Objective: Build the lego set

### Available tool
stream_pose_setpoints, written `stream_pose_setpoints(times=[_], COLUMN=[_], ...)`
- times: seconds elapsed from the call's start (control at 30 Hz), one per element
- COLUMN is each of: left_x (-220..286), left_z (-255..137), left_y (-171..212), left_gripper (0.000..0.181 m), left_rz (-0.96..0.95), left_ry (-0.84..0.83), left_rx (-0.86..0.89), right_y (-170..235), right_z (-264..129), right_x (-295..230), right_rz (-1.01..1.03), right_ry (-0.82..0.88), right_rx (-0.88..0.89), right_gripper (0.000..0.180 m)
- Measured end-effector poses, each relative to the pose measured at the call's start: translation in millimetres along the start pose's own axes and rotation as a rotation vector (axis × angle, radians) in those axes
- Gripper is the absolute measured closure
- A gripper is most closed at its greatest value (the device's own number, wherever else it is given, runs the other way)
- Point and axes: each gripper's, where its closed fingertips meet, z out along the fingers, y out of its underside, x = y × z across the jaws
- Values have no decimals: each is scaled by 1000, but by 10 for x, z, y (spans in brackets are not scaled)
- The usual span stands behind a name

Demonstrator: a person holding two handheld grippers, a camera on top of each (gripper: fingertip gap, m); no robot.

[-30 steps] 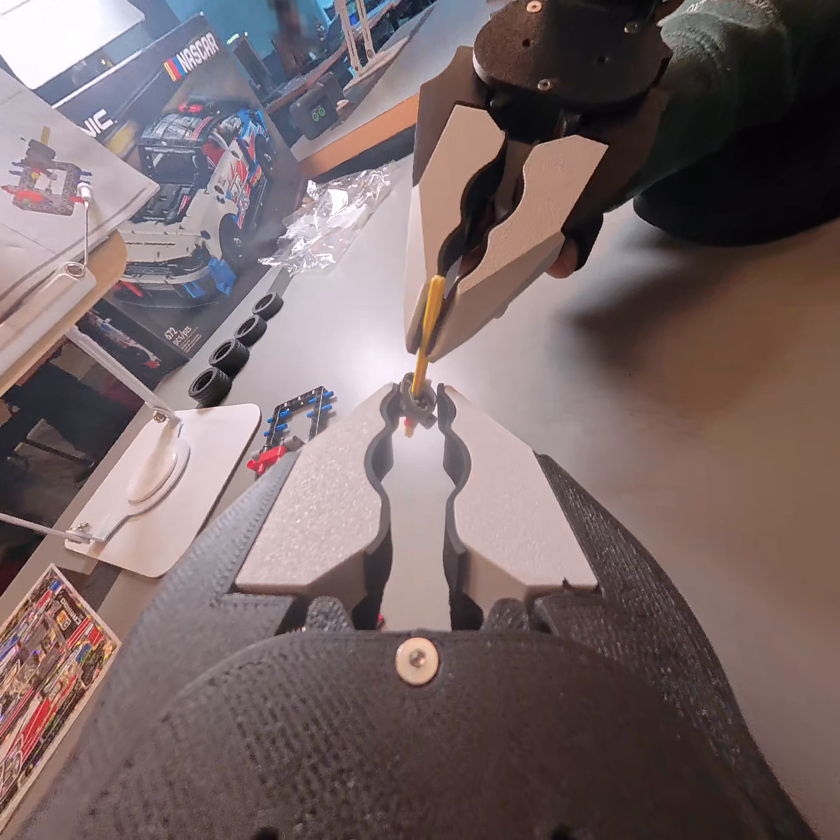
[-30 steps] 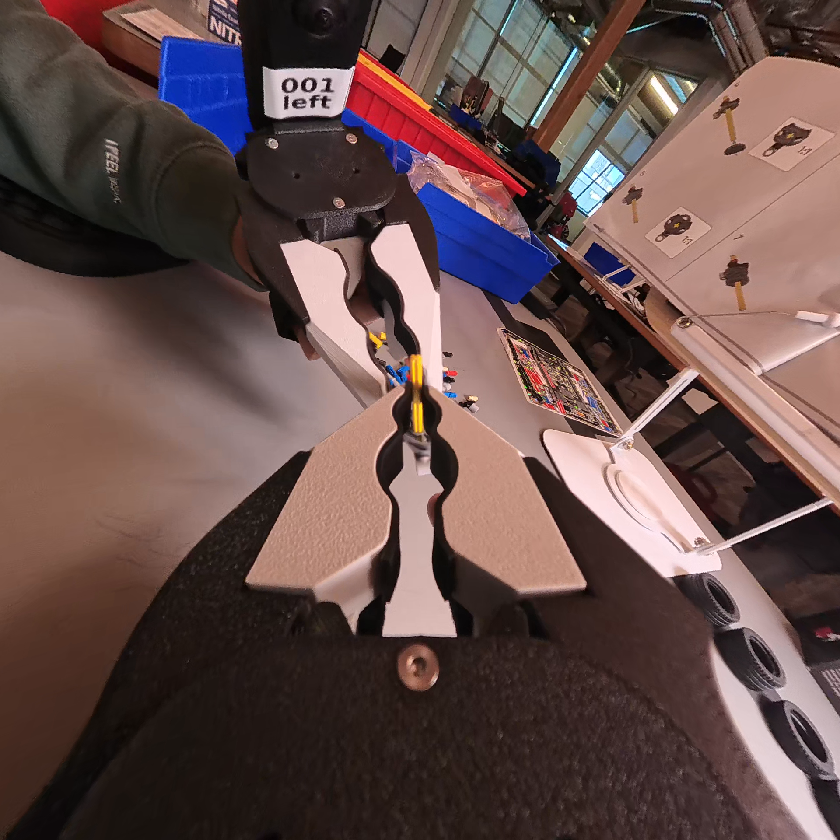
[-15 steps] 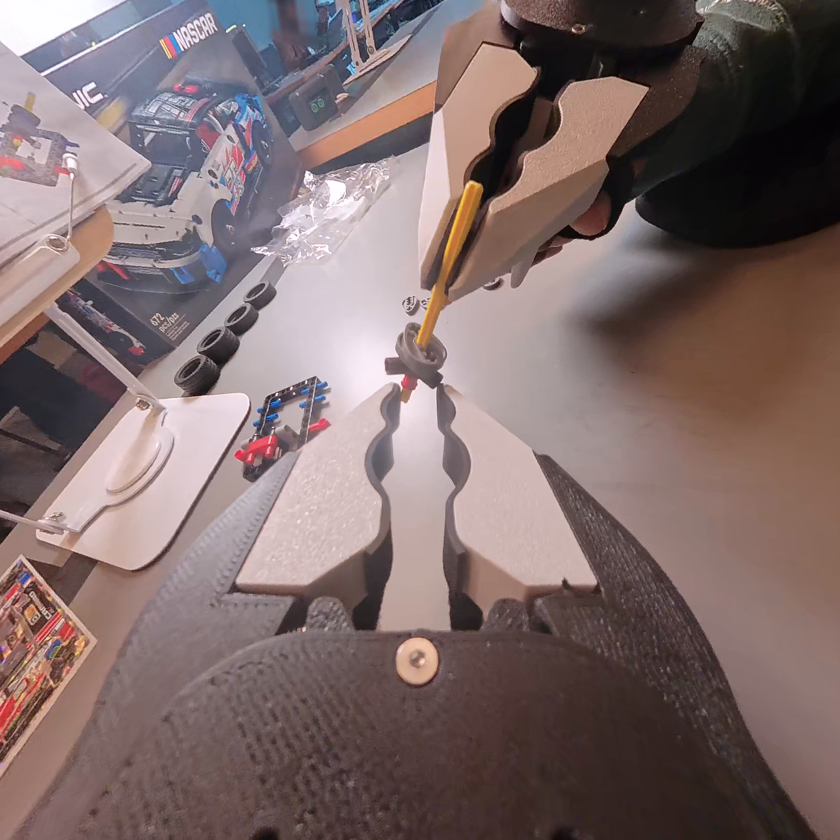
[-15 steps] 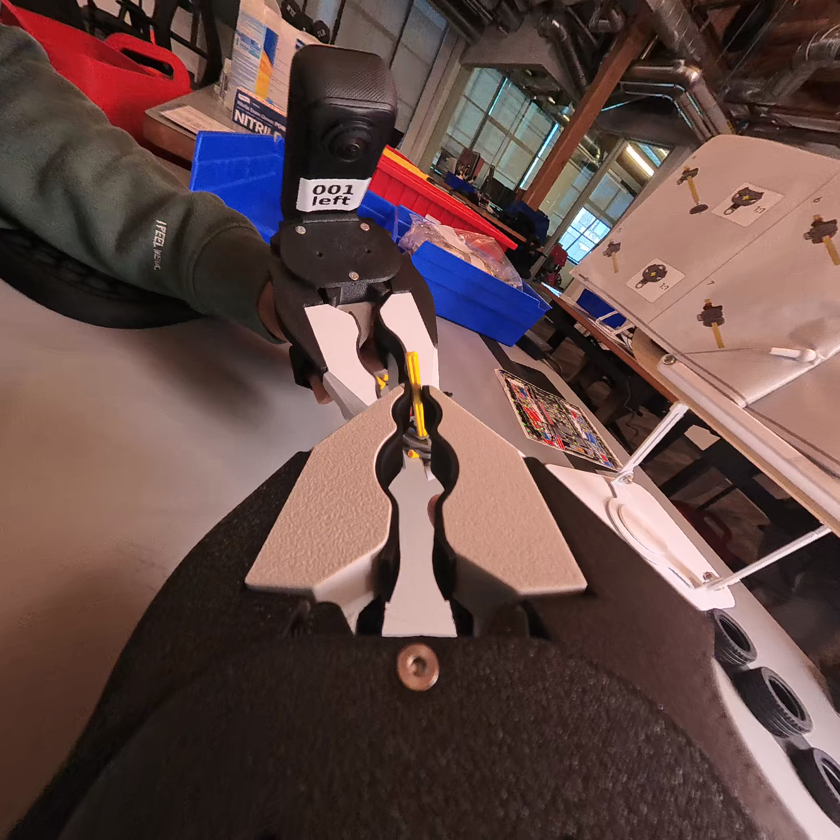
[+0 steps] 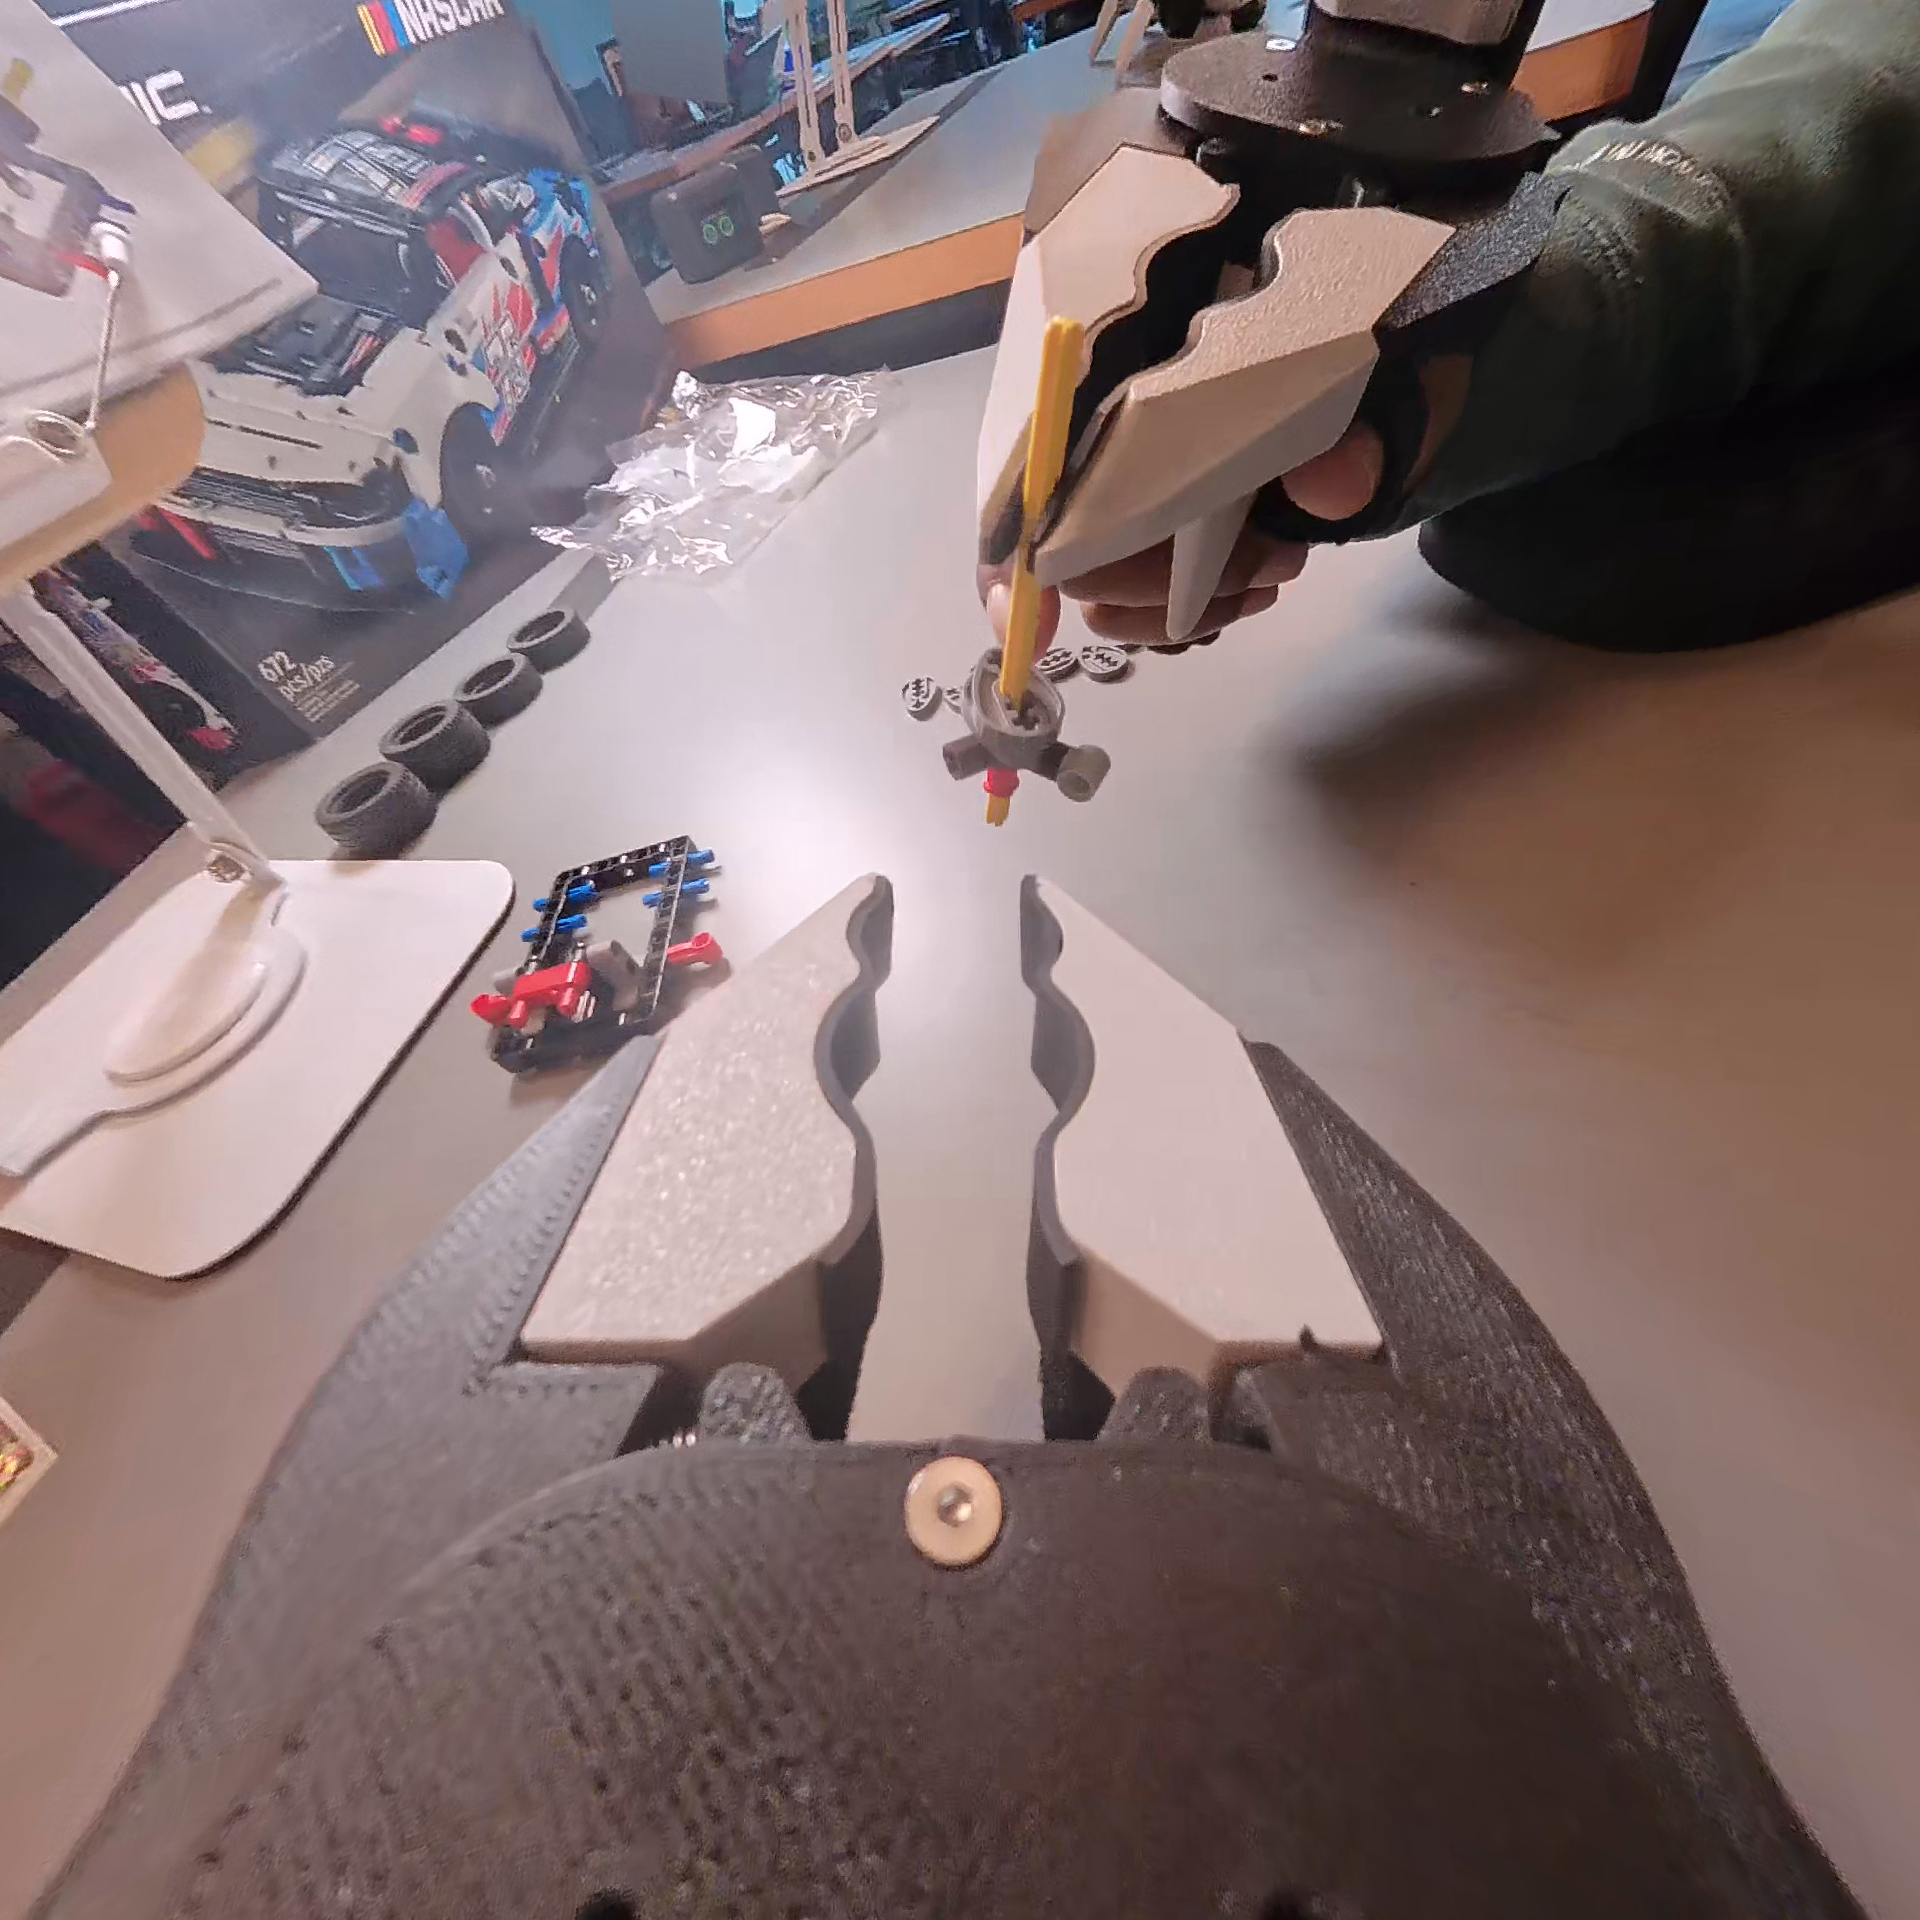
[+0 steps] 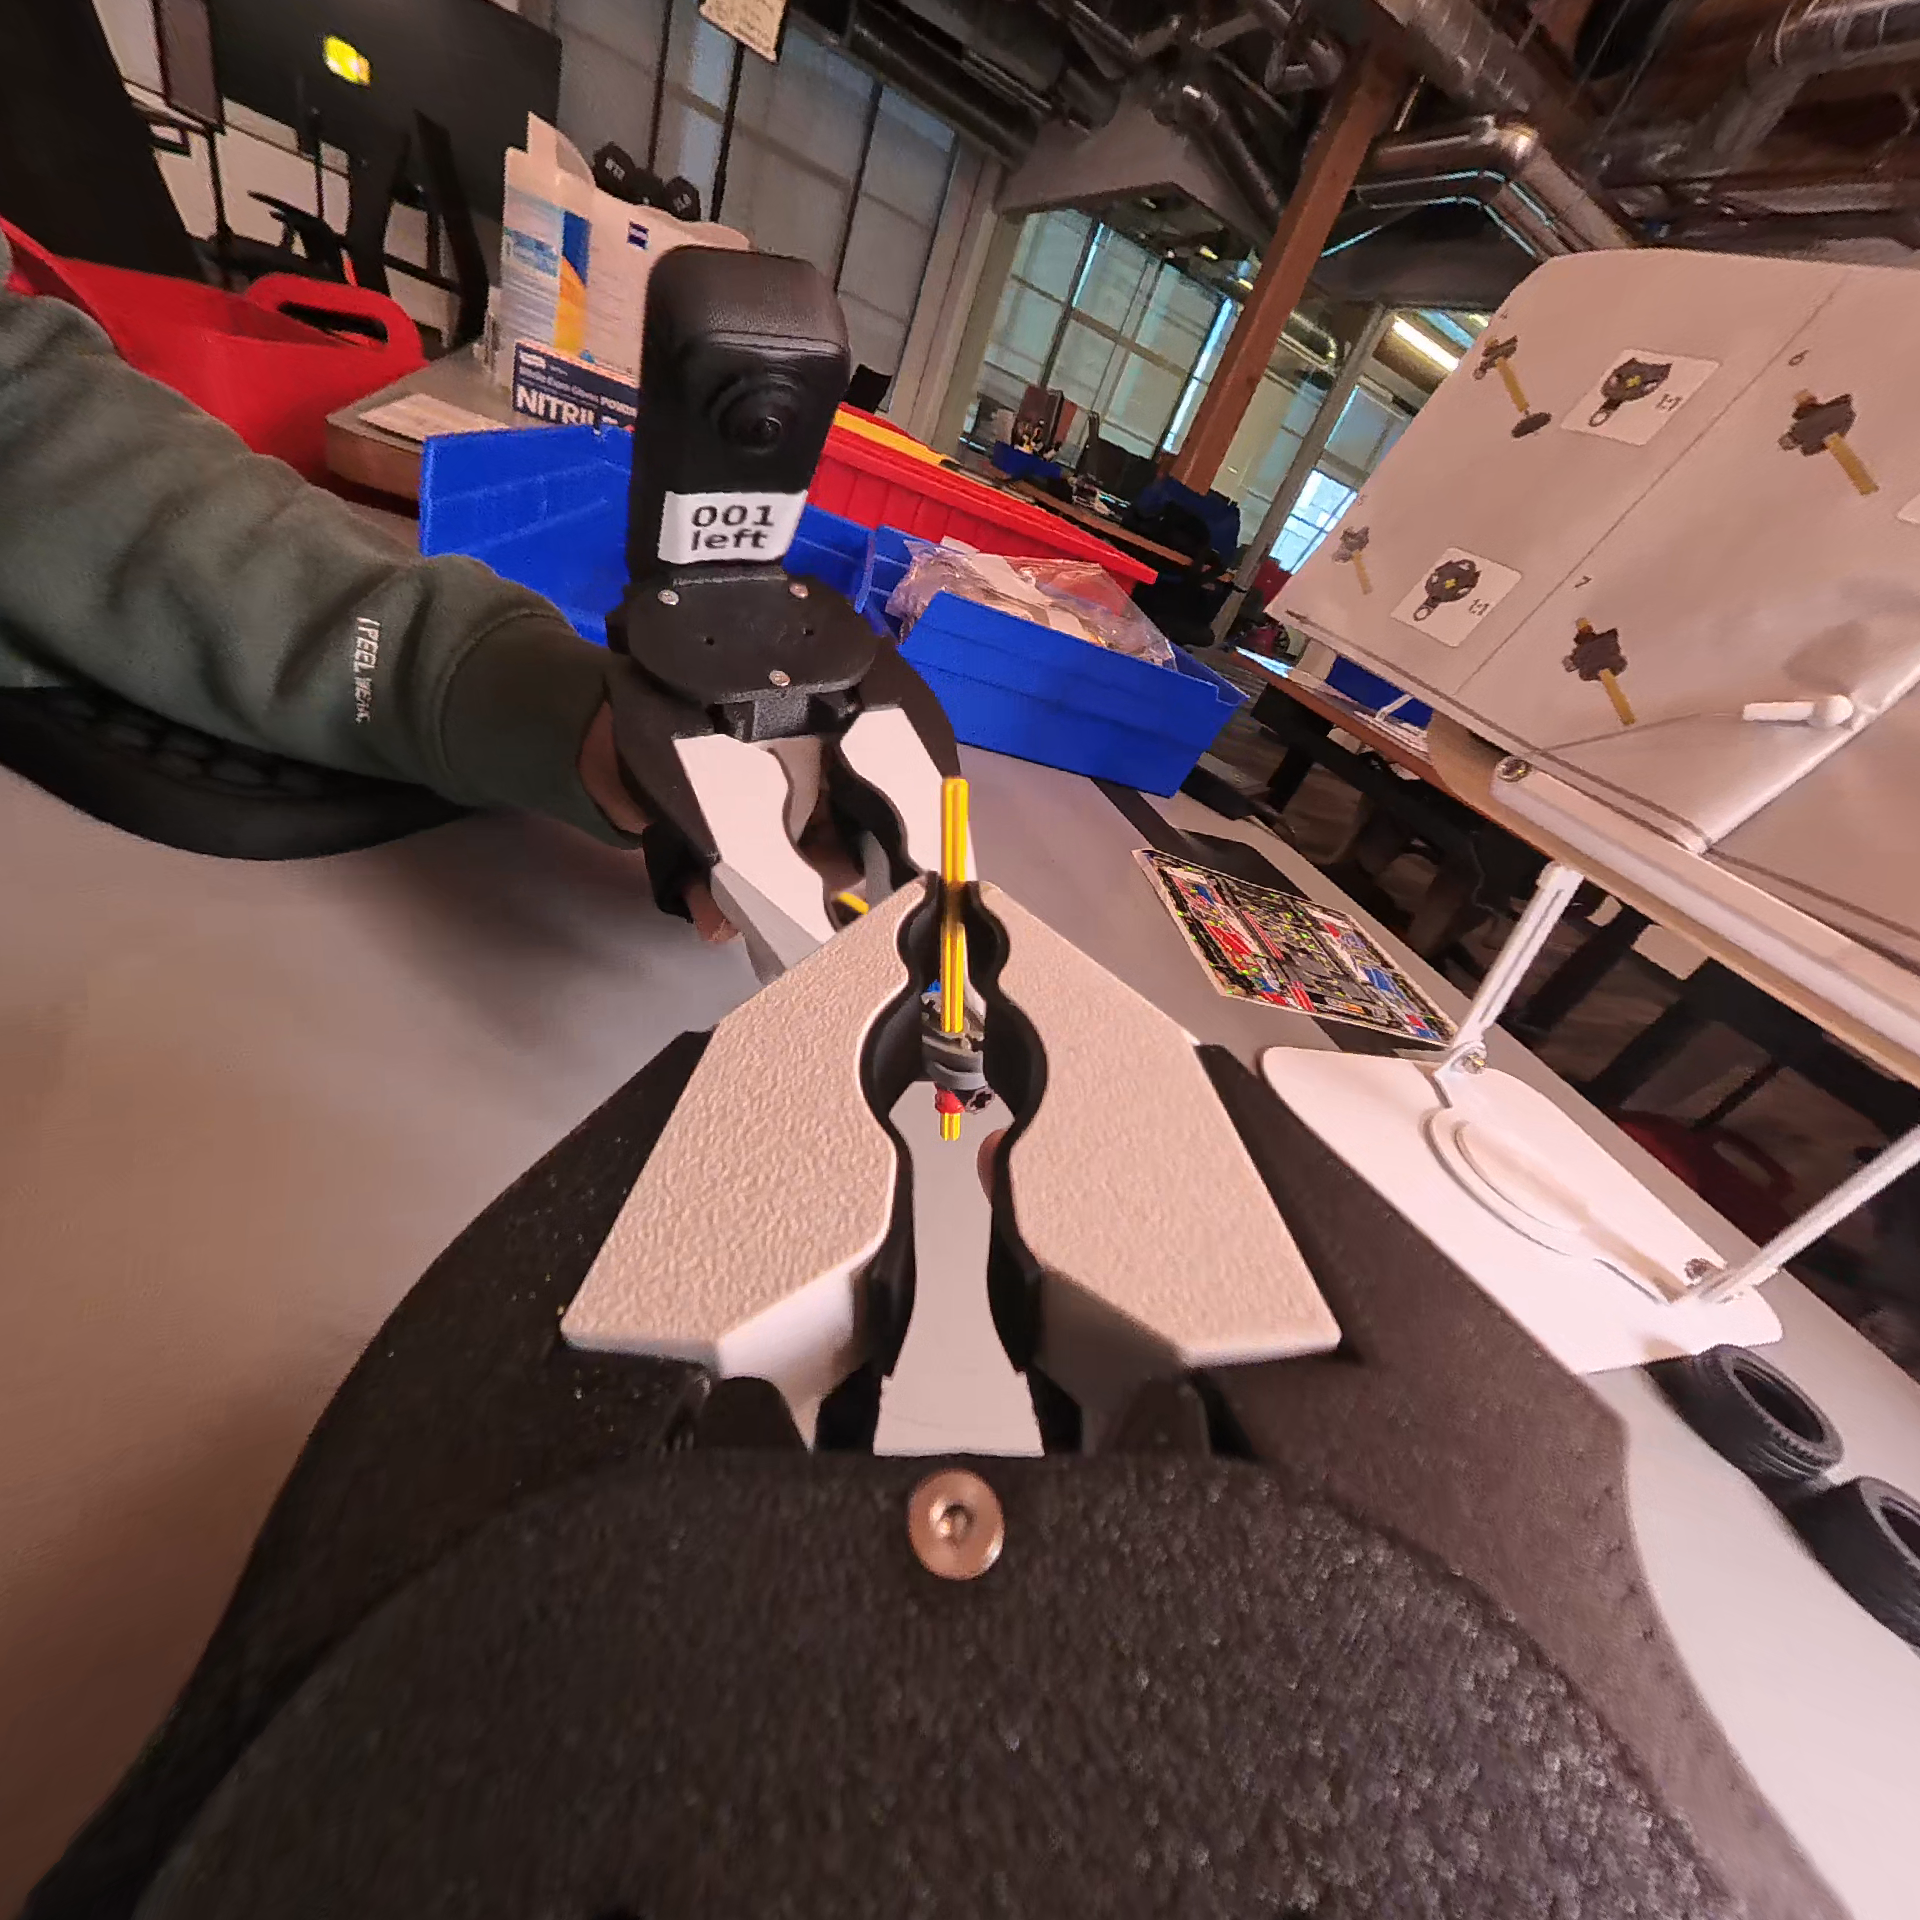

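Note:
My right gripper [image 6: 954,902] is shut on a thin yellow axle [image 6: 954,831] and holds it upright above the grey table. A grey hub piece [image 6: 954,1060] with a red bush sits low on the axle. In the left wrist view the right gripper [image 5: 1023,551] hangs at the upper right, with the yellow axle [image 5: 1039,499] and the grey hub [image 5: 1018,727] clear of the table. My left gripper [image 5: 956,894] is open and empty, a short way in front of the hub. It also shows in the right wrist view [image 6: 831,914], held by a hand in a green sleeve.
A black frame with blue pins and red parts [image 5: 613,951] lies at the left. Several black tyres [image 5: 447,743], the set box [image 5: 343,343], a plastic bag [image 5: 717,457] and a white stand base [image 5: 239,1039] lie around it. Small dark gears [image 5: 1091,660] lie under the right gripper. Blue bins [image 6: 1049,665] and a sticker sheet [image 6: 1288,951] lie beyond. The tips of one gripper are about 6 centimetres away from the tips of the other.
My left gripper let go of the grey hub, opened and drew back. My right gripper rose with the axle, and the hub now hangs on the axle alone.

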Motion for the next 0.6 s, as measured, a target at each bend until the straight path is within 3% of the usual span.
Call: stream_pose_setpoints(times=[0.33,0.43,0.6], left_x=[361,345,335], left_z=[103,100,92], left_y=[-105,-130,-130], left_gripper=[164,175,175], left_rz=[-5,-26,-19], left_ry=[154,151,146], left_rx=[47,61,47], right_y=[-77,-94,-96], right_z=[25,10,7], right_x=[-239,-229,-209], right_rz=[78,80,86], right_ry=[-144,-142,-135], right_rx=[70,72,66], right_gripper=[178,178,178])
